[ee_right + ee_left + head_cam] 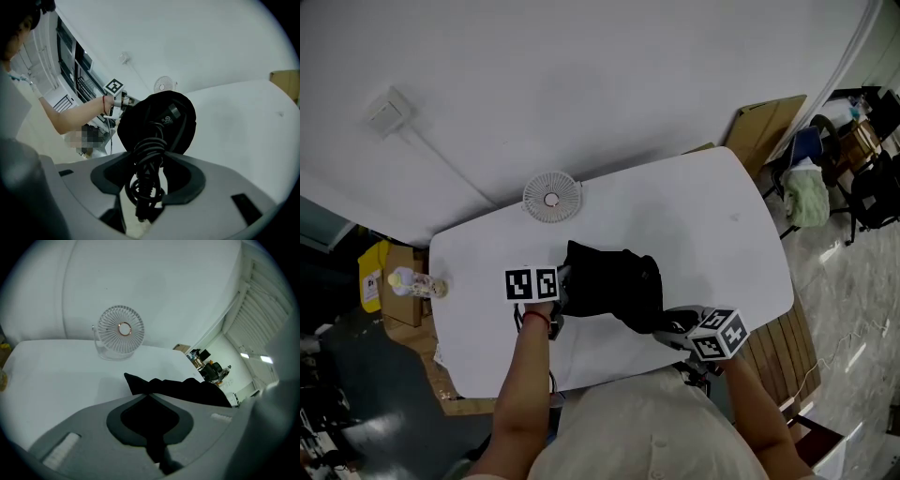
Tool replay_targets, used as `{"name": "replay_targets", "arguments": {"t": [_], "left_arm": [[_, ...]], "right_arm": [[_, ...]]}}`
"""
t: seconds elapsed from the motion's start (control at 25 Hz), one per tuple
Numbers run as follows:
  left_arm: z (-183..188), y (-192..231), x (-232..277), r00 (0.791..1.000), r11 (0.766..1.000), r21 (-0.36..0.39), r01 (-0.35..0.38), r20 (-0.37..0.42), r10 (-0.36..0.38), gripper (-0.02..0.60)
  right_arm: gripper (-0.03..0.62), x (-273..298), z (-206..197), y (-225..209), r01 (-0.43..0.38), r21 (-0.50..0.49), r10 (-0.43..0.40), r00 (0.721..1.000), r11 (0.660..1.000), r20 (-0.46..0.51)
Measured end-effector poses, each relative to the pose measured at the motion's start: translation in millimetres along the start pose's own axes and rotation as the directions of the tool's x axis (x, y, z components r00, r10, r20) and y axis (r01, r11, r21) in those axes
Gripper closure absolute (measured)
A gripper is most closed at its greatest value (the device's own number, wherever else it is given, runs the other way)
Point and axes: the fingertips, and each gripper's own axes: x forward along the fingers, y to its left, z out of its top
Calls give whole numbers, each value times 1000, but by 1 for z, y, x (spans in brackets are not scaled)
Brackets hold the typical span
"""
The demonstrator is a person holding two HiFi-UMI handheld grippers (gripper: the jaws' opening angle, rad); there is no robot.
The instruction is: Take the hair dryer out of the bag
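Note:
A black bag (614, 281) lies in the middle of the white table (703, 216). My left gripper (563, 281) is shut on the bag's left edge; in the left gripper view the black fabric (187, 387) is pinched between the jaws (149, 397). At the bag's right end, my right gripper (668, 326) grips the black hair dryer (161, 115). Its coiled cord (147, 164) runs down between the right gripper's (150, 161) jaws, which close on the handle and cord. How much of the dryer is still inside the bag I cannot tell.
A small white desk fan (551, 196) stands at the table's far edge, behind the bag. A plastic bottle (417, 284) and cardboard boxes (398, 300) sit off the table's left end. Chairs (862, 178) and a cardboard sheet (764, 127) stand at the right.

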Motion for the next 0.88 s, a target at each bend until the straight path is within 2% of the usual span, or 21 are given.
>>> {"name": "replay_targets", "arguments": {"t": [0.12,0.28,0.36,0.48,0.68,0.76,0.88], "left_arm": [[0,11,-8,999,998,-69,8,33,-6,565],[4,19,-25,993,986,-161,39,117,-20,565],[6,19,-38,983,976,-206,71,178,-34,565],[11,18,-63,958,957,-259,126,284,-50,565],[11,16,-100,908,940,-278,197,414,-68,565],[3,18,-104,904,944,-269,191,424,-62,565],[-15,27,-104,908,943,-288,164,417,-30,565]], "right_arm": [[375,0,5,-2,-5,14,5,1000,1000,17],[375,-1,12,-4,-12,45,10,999,999,49],[375,-5,14,-6,-16,63,11,997,998,75],[375,-13,19,-9,-32,109,17,991,994,131],[375,-25,29,-18,-40,167,5,978,985,208],[375,-29,33,-21,-35,176,-6,974,984,228],[375,-33,37,-25,-29,190,-20,968,981,252]]}}
